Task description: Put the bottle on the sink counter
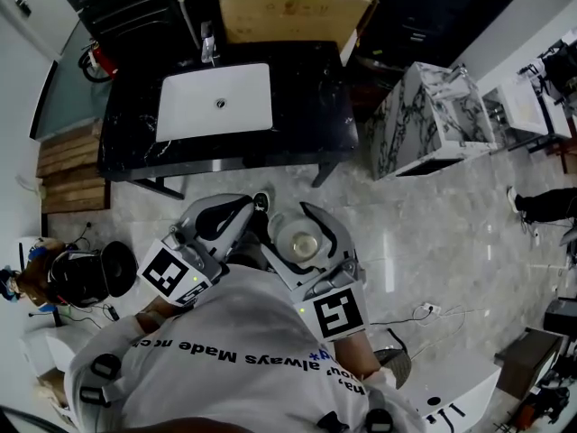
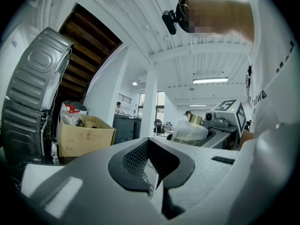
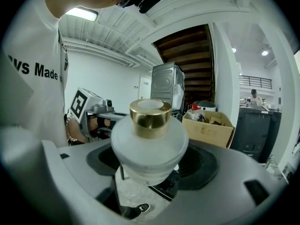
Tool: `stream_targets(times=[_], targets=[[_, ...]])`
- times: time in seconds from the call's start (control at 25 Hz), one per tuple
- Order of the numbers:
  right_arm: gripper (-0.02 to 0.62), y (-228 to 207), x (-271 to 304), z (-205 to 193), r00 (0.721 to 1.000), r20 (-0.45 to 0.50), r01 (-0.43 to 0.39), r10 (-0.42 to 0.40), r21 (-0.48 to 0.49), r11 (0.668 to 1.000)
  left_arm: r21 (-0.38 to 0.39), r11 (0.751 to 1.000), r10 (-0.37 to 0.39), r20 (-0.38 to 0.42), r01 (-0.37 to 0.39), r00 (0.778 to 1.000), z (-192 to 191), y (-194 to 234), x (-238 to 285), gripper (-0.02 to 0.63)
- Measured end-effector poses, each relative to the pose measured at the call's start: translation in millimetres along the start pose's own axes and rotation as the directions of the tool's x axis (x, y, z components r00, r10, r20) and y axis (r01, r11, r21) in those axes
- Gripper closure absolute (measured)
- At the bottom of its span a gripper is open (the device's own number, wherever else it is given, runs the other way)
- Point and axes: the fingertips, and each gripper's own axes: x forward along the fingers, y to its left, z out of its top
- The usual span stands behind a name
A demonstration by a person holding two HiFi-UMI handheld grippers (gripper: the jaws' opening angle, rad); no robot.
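Head view: the right gripper [image 1: 302, 240] carries the bottle [image 1: 303, 244] by the chest, well short of the counter [image 1: 311, 97] and sink [image 1: 194, 106]. Left gripper view: the left gripper [image 2: 152, 165] has its jaws clenched on nothing, and a box [image 2: 84, 137] holds clutter. Right gripper view: the jaws grasp the gold-capped bottle.

Floor [image 1: 433, 233]: pale glossy marble tile.
Black counter [image 1: 306, 106] with a white sink [image 1: 215, 100] set into it.
Cardboard box [image 1: 293, 16] just behind the counter.
White veined block [image 1: 433, 115] to the counter's right, standing apart from it.
Wood planks [image 1: 68, 165] on the floor at the counter's left.
Ceiling [image 2: 154, 13]: white, ribbed, with one tube light [image 2: 216, 80] lit.
Dark wooden stair underside [image 2: 89, 50] overhead, and a white column [image 2: 149, 102] beside it.
Walls [image 3: 108, 74] white.
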Motion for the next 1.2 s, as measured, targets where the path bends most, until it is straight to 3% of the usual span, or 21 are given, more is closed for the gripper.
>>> stream_targets(times=[0.84,1.2], targets=[[0.259,-153.9,197.9,59.2,1.000,-0.016,-0.008,0.008,-0.016,1.000,-0.009,1.000,-0.026,-0.003,0.026,1.000,26.7,227.3,110.7,0.603],[0.259,-194.0,253.1,75.4,1.000,-0.020,-0.010,0.009,-0.029,1.000,-0.014,0.999,-0.047,-0.001,0.047,0.999,33.4,285.7,141.8,0.603]])
